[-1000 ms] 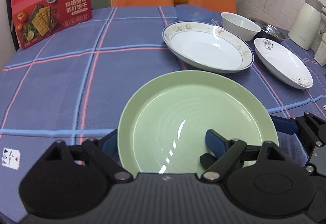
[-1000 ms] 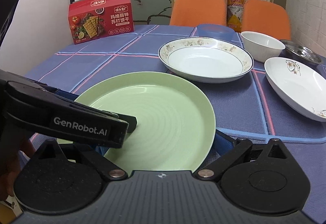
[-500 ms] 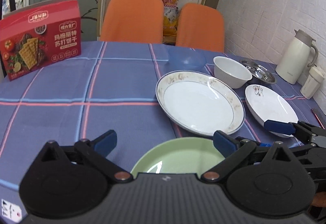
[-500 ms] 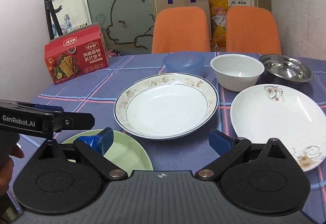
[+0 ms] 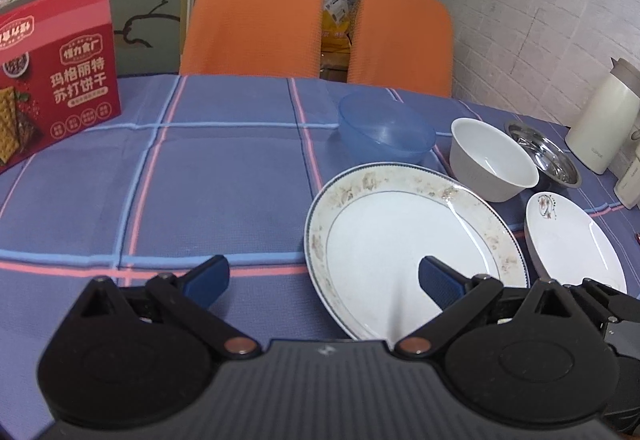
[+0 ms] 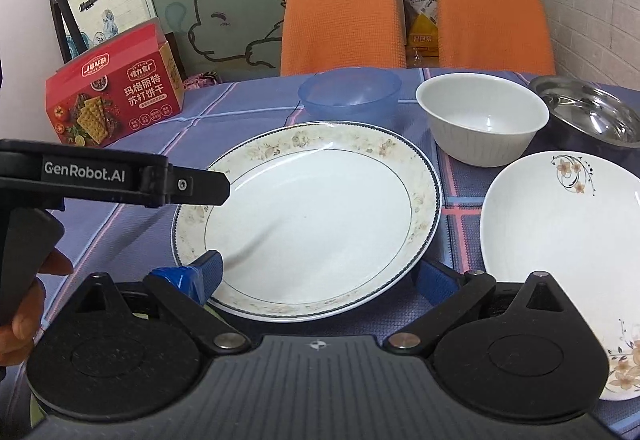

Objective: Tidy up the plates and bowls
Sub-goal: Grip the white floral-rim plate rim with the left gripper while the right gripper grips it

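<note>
A large floral-rimmed plate [image 6: 312, 220] lies right in front of both grippers. My right gripper [image 6: 316, 278] is open, its blue fingertips on either side of the plate's near rim. My left gripper [image 5: 324, 278] is open too, its right fingertip over the plate [image 5: 412, 248], its left over bare cloth. Behind the plate stand a blue plastic bowl [image 6: 348, 92], a white bowl [image 6: 480, 120] and a steel bowl [image 6: 588, 116]. A white plate with flower print [image 6: 560, 240] lies to the right. The green plate is out of view.
A red cracker box [image 5: 52, 92] stands at the back left of the checked tablecloth [image 5: 200, 180]. A cream thermos jug [image 5: 600, 124] stands at the far right. Two orange chairs [image 5: 256, 16] sit behind the table. A hand [image 6: 24, 300] holds the left gripper's handle.
Both grippers moved forward from the green plate to the floral plate; the green plate dropped out of view below them. The left gripper's fingers spread wider.
</note>
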A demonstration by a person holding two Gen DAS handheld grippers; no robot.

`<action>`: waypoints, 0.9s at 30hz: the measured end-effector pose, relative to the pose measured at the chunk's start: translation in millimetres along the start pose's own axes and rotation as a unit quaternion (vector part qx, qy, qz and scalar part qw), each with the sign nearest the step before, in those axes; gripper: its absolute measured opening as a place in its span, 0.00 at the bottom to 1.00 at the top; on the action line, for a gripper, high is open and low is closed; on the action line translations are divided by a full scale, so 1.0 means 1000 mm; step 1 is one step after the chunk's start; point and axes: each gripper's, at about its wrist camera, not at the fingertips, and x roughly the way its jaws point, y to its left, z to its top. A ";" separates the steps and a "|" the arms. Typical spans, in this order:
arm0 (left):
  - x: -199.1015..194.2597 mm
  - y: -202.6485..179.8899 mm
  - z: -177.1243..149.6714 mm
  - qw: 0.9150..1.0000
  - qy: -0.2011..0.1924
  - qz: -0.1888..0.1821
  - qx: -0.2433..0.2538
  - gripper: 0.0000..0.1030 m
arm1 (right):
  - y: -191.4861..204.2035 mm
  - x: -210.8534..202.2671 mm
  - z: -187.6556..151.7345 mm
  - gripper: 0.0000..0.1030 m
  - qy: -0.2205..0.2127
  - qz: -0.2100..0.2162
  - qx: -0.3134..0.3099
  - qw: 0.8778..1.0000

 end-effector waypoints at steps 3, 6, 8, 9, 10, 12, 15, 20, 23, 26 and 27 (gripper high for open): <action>0.003 0.004 0.000 1.000 0.002 0.005 -0.003 0.96 | 0.006 0.000 0.000 0.87 0.000 0.018 -0.008 1.000; 0.009 0.006 0.001 1.000 0.008 0.002 -0.007 0.96 | -0.003 0.002 0.002 0.85 -0.004 0.027 -0.003 1.000; 0.013 0.004 0.003 1.000 0.006 0.000 -0.002 0.96 | -0.007 0.007 0.004 0.85 -0.002 0.008 0.002 1.000; 0.016 0.002 0.004 1.000 0.006 0.000 0.001 0.96 | -0.008 0.011 0.006 0.85 0.000 0.007 0.002 1.000; 0.020 0.001 0.005 1.000 0.006 0.000 0.004 0.96 | -0.008 0.014 0.007 0.85 0.000 0.007 -0.001 1.000; 0.030 0.000 0.007 1.000 0.009 0.005 0.009 0.96 | -0.004 0.021 0.010 0.85 0.003 -0.001 -0.017 1.000; 0.043 -0.003 0.006 1.000 0.017 0.015 0.021 0.96 | 0.005 0.030 0.009 0.87 0.011 -0.009 -0.054 0.998; 0.050 -0.008 0.003 0.998 0.020 0.036 0.050 0.95 | 0.002 0.033 0.010 0.89 0.004 -0.008 -0.063 0.998; 0.052 -0.010 0.005 0.998 0.024 0.031 0.055 0.93 | 0.001 0.034 0.011 0.89 0.002 -0.006 -0.065 0.998; 0.054 -0.013 0.007 0.998 0.026 0.023 0.061 0.90 | 0.002 0.033 0.009 0.89 -0.003 -0.008 -0.066 0.998; 0.054 -0.015 0.007 0.997 0.026 0.019 0.065 0.90 | 0.002 0.033 0.009 0.89 -0.004 -0.007 -0.066 0.998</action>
